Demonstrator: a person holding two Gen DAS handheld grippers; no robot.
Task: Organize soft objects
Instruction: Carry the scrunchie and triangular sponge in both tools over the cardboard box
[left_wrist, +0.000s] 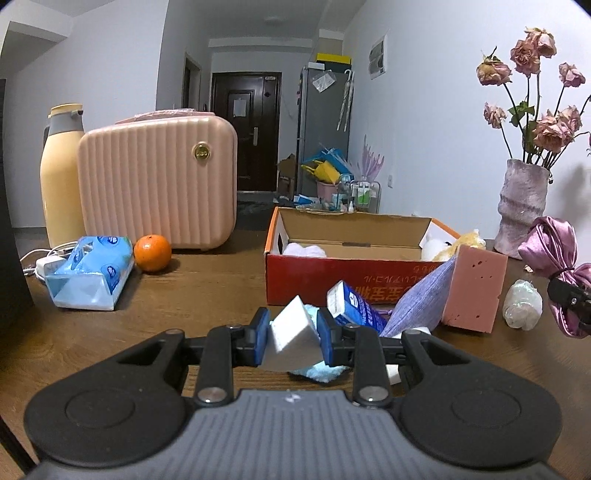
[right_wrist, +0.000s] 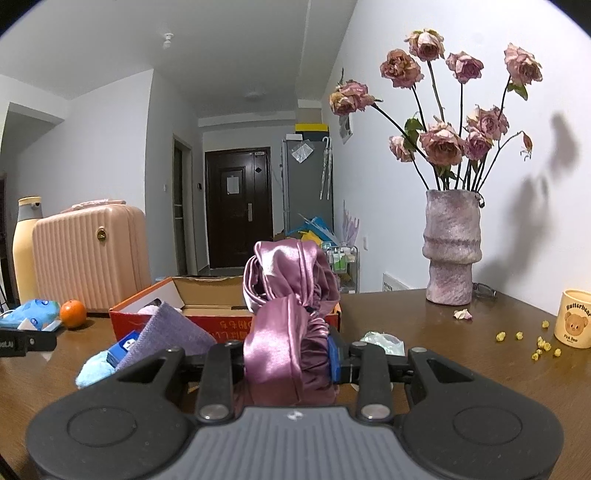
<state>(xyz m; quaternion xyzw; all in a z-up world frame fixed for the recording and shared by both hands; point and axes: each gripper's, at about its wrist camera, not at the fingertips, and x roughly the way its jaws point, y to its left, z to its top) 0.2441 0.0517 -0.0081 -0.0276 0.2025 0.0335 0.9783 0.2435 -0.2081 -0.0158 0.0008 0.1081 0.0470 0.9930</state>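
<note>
While tilted, white sponge in left tool.

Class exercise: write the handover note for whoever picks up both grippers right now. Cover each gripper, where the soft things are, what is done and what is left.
Left gripper: shut on the white sponge block, raised above the table.
Right gripper: shut on the pink satin cloth.
Cardboard box: open, with a white soft item inside and a plush toy at its far right end.
Left on the table in front of the box: pink sponge, purple pouch, blue cloth.
Likely next: drop both held items in the box, then fetch the rest.
</note>
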